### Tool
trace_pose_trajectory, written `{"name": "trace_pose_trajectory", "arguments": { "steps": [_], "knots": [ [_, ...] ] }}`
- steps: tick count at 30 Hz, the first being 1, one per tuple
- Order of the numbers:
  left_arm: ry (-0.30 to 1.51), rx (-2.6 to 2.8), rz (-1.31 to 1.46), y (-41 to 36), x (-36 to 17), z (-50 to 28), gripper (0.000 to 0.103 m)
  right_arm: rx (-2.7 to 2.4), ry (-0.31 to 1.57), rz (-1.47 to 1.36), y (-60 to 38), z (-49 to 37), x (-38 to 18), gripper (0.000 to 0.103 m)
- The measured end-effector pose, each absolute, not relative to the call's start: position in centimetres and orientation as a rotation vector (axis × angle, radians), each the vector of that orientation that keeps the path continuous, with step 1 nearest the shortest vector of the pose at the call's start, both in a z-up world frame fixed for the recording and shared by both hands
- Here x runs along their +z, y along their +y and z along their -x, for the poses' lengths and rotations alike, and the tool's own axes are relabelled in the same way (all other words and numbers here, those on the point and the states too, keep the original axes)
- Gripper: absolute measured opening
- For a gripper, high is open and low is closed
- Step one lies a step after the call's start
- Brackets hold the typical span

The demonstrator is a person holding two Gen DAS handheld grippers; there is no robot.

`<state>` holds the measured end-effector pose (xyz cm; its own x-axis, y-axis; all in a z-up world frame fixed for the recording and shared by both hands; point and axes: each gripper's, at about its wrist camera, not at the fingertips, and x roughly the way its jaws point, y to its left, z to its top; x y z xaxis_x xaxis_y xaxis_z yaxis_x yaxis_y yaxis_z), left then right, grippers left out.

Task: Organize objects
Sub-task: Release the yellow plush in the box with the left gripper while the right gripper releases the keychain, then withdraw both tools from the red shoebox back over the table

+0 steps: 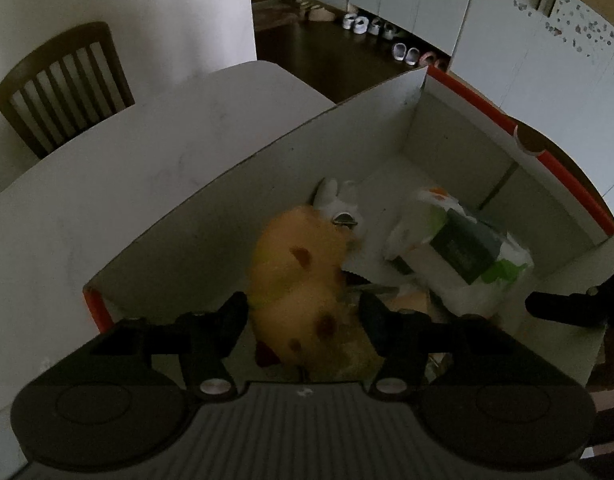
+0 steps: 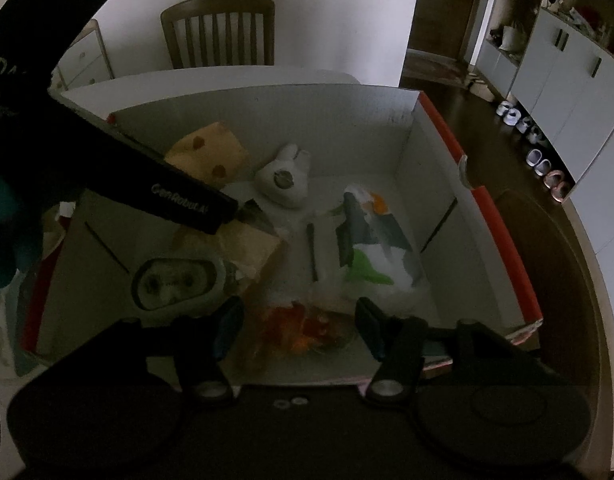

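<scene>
jaws of the left gripper (image 1: pixel 303 312) stand on both sides of the yellow plush toy (image 1: pixel 299 276), close to its flanks, and seem to press it, though the toy is blurred, so i judge this a hold but not a sure one. jaws of the right gripper (image 2: pixel 299 320) are spread apart and carry nothing; they hang over the near side of the cardboard box (image 2: pixel 427 120).

the toy is inside the box, near its left wall. beside it lie a small white rabbit toy (image 2: pixel 285 178), a white plastic package with green print (image 2: pixel 371 248), a thin dark stick (image 2: pixel 311 250), a round grey case (image 2: pixel 175 280) and an orange snack bag (image 2: pixel 303 328). the box stands on a white table (image 1: pixel 127 160).

the plush looks light and soft. i think it gives way under the fingers, so it cannot break, but it may sag or slide out if taken by an edge. the best place to take it is across the thick middle of the body, deep between the fingers. the plastic package is probably slippery and crinkles.
</scene>
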<state>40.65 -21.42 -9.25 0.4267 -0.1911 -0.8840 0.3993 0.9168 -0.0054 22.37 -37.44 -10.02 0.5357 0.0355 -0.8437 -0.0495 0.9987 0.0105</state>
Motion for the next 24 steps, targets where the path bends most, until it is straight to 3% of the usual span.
{"name": "trace_pose_trajectory", "arguments": {
  "steps": [5, 24],
  "knots": [
    [1.043, -0.380, -0.213, -21.3, -8.9, -40.1, 0.069, 0.043, 0.998, -0.003, -37.8, -22.2, -9.8, 0.063],
    [0.909, -0.442, -0.140, -17.9, -4.8, -35.8, 0.069, 0.006, 0.895, -0.056, -37.5, -19.4, -5.2, 0.069]
  ]
}}
